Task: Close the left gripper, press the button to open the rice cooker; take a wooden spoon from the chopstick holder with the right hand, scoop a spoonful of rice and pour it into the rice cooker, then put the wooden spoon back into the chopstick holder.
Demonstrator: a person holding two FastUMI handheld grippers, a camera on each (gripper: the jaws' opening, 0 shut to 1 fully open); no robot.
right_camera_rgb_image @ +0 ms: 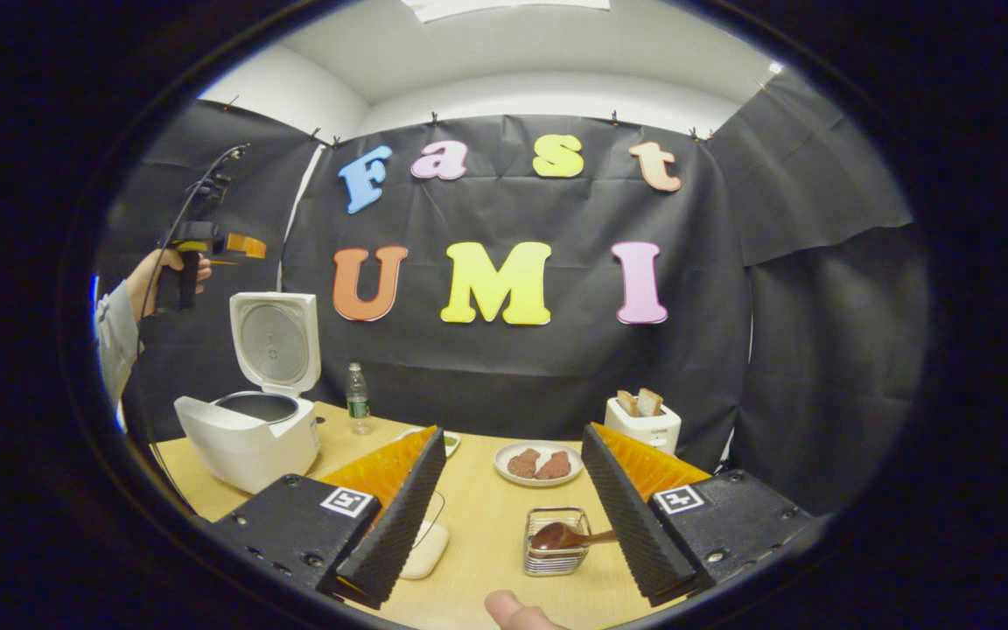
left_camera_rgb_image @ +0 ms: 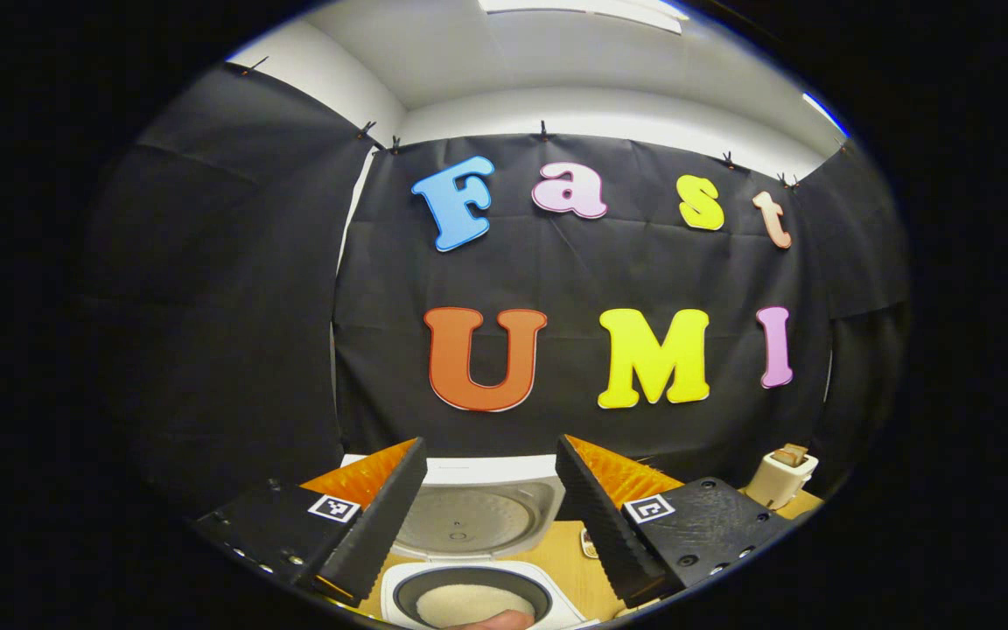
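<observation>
Rice cooker [right_camera_rgb_image: 246,437] sits at the left end of the wooden table [right_camera_rgb_image: 486,516], lid [right_camera_rgb_image: 276,341] swung up and standing upright, inner pot exposed. In the left gripper view you look down on it: the same lid lies between your left gripper's [left_camera_rgb_image: 491,516] two fingers, and below it the pot's rim with white rice [left_camera_rgb_image: 473,604] inside. Your left gripper hangs above the cooker, jaws spread wide, nothing between them. In the right gripper view that gripper shows farther off, held in a hand [right_camera_rgb_image: 158,271] above and left of the lid.

Wooden spoon [right_camera_rgb_image: 561,536] rests in the small wire chopstick holder [right_camera_rgb_image: 555,553], bowl end inside, handle pointing toward your right gripper's [right_camera_rgb_image: 513,516] right-side finger; whether it touches that finger, cannot tell. The right gripper's jaws stand wide apart, gripping nothing, with the holder low between them.

Farther back on the table: a plate [right_camera_rgb_image: 539,464] with two brown pieces, a white toaster [right_camera_rgb_image: 644,424] with bread in its slots, a small water bottle [right_camera_rgb_image: 357,398] just right of the cooker.
</observation>
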